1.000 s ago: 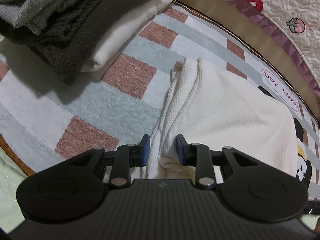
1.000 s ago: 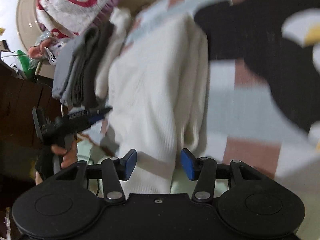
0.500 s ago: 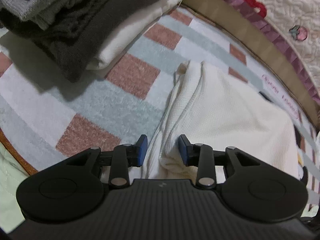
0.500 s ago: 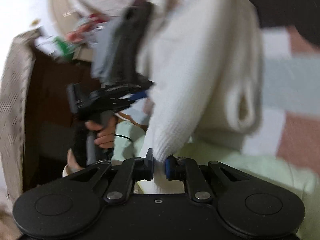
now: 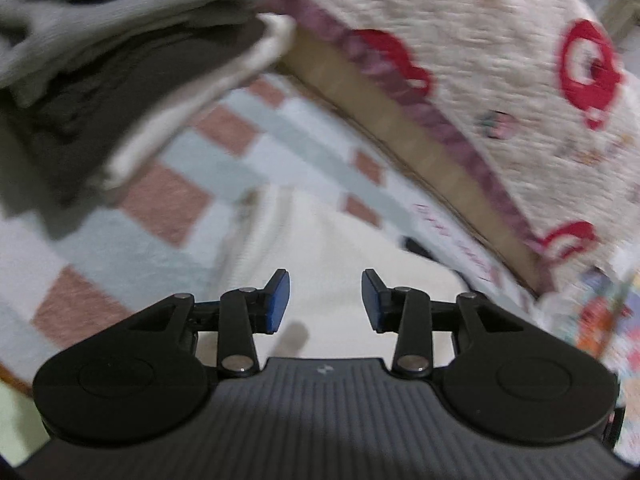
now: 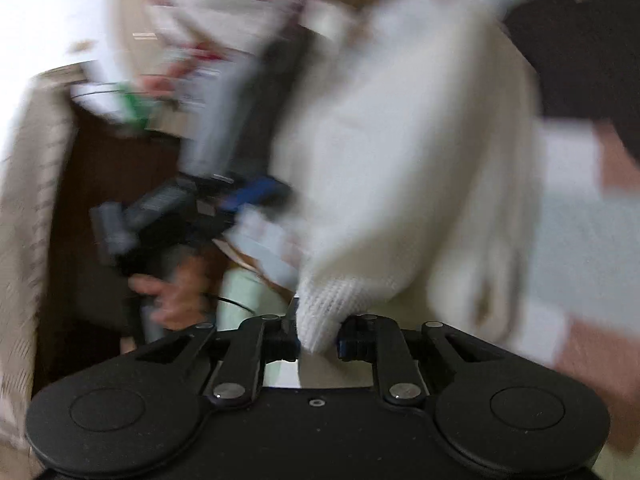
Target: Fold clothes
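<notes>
Over the checked blanket (image 5: 168, 208), the left gripper (image 5: 325, 300) hangs with jaws spread and empty above the cream sweater (image 5: 332, 248), beside a folded pile (image 5: 120, 80). From the right wrist, the right gripper (image 6: 318, 338) pinches the sweater's knit corner.

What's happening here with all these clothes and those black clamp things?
A person is folding laundry with a clamp tool in each hand. The right gripper is shut on a corner of a cream sweater lying on a checked blanket. The left gripper is open above the sweater, holding nothing. A stack of folded clothes sits beside it.
</notes>
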`<state>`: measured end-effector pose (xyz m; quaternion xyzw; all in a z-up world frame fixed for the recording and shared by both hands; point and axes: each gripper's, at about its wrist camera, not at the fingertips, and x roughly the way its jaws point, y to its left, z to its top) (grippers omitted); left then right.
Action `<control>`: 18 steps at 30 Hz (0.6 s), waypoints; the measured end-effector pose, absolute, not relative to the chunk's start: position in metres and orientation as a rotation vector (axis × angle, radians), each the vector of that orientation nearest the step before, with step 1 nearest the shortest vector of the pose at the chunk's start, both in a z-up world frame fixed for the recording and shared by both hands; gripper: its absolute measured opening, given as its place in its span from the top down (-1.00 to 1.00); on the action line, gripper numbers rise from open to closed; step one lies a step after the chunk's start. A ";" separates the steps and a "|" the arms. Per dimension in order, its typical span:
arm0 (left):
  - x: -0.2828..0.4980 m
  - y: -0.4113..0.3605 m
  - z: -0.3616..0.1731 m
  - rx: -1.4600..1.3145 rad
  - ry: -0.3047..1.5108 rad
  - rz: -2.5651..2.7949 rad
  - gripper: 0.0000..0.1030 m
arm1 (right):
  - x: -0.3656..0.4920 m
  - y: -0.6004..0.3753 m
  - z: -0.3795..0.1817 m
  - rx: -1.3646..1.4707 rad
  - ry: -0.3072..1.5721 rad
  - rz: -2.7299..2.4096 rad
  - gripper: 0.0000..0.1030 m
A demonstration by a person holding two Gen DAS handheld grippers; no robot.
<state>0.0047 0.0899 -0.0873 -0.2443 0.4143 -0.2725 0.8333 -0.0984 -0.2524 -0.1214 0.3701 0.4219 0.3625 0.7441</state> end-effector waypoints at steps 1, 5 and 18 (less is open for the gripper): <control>0.000 0.086 -0.085 -0.534 0.889 -0.651 0.26 | -0.097 -0.252 -0.106 0.751 0.881 0.816 0.63; -0.024 0.069 -0.081 -0.606 0.930 -0.911 0.20 | -0.078 -0.245 -0.071 0.555 0.827 0.842 0.63; -0.048 0.000 -0.102 -0.364 1.054 -0.888 0.16 | -0.065 -0.265 -0.061 0.384 0.763 0.932 0.63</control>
